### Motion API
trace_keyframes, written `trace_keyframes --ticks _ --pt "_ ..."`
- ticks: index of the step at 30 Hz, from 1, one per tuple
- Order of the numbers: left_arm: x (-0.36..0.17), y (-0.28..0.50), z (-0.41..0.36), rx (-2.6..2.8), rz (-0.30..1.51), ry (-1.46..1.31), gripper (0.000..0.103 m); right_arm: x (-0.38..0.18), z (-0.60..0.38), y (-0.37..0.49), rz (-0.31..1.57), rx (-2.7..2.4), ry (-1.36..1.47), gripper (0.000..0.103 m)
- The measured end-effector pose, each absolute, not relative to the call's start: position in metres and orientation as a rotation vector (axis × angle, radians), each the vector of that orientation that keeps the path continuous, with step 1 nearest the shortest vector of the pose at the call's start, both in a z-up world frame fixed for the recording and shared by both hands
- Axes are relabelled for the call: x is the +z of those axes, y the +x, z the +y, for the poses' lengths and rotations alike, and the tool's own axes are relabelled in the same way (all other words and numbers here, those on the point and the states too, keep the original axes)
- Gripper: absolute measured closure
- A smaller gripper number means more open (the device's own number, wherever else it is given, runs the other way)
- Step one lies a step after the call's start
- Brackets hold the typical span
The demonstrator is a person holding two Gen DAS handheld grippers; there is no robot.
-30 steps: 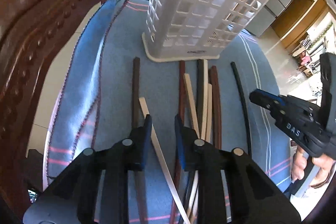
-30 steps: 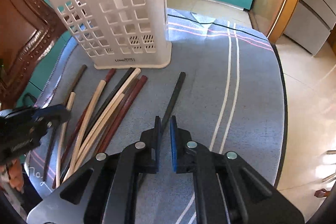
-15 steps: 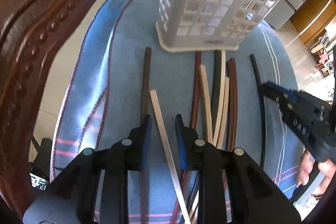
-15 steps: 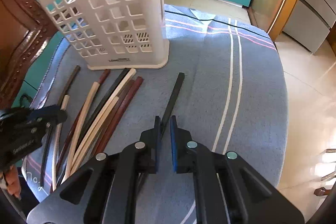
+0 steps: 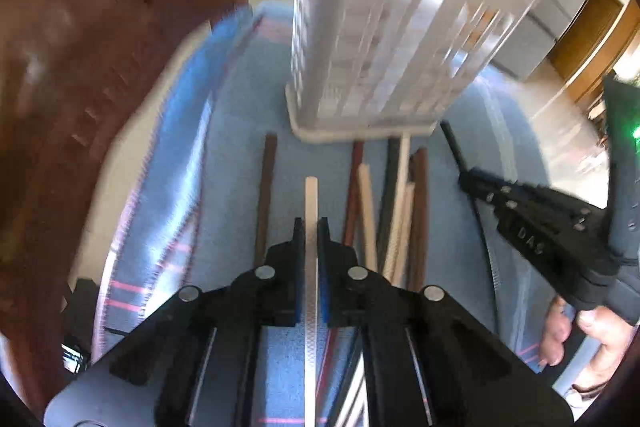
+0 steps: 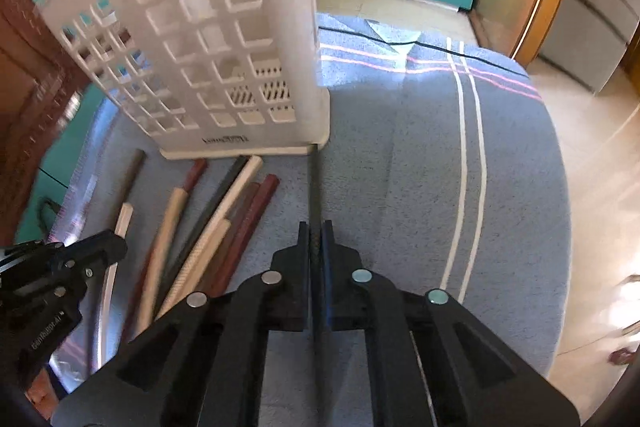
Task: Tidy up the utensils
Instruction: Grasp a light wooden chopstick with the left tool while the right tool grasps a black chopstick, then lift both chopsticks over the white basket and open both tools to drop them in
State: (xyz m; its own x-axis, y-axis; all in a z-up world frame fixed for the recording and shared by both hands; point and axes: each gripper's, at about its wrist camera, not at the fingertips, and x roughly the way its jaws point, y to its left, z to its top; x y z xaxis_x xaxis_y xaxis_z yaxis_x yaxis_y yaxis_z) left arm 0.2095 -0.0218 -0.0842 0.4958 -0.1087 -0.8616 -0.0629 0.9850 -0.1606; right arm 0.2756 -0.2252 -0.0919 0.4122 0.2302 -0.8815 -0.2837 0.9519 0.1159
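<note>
Chopsticks sit clamped in both claws: the left gripper, whose jaws have just been closing, pinches a pale chopstick, and the right gripper a black chopstick. Both sticks run lengthwise away toward the white basket standing upright at the far end. The remaining chopsticks lie loose between the two grippers.
</note>
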Motion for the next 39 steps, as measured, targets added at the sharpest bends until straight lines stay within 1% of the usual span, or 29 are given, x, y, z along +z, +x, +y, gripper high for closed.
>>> trace_keyframes --ticks 4,10,16,19,22,23,26,28,33,39 --pt "-0.03 0.194 -0.024 -0.054 0.917 -0.195 0.096 -0.062 -0.242 0.264 1.01 0.386 0.007 0.097" --pt "0.073 0.152 -0.021 -0.103 0.619 -0.203 0.096 -0.011 -0.273 0.231 0.876 0.529 0.117 0.097" --pt "0.146 0.121 -0.005 -0.115 0.369 -0.24 0.096 0.06 -0.302 0.211 0.688 0.604 0.227 0.096" --pt "0.177 0.127 -0.003 -0.083 0.268 -0.25 0.096 0.099 -0.309 0.209 0.545 0.629 0.282 0.096" --pt "0.194 0.145 0.0 -0.043 0.186 -0.269 0.096 0.129 -0.312 0.218 0.418 0.622 0.346 0.096" --pt "0.196 0.134 0.011 -0.031 0.165 -0.272 0.096 0.136 -0.315 0.221 0.371 0.626 0.376 0.096" --pt "0.189 0.158 0.01 0.02 0.153 -0.248 0.096 0.15 -0.319 0.229 0.22 0.538 0.426 0.096" --pt "0.177 0.172 0.007 0.03 0.187 -0.24 0.096 0.147 -0.314 0.237 0.189 0.471 0.4 0.096" --pt "0.12 0.203 -0.002 0.026 0.301 -0.234 0.096 0.099 -0.285 0.266 0.282 0.418 0.307 0.096" --pt "0.081 0.211 0.002 0.005 0.359 -0.26 0.096 0.065 -0.266 0.26 0.345 0.413 0.2 0.096"
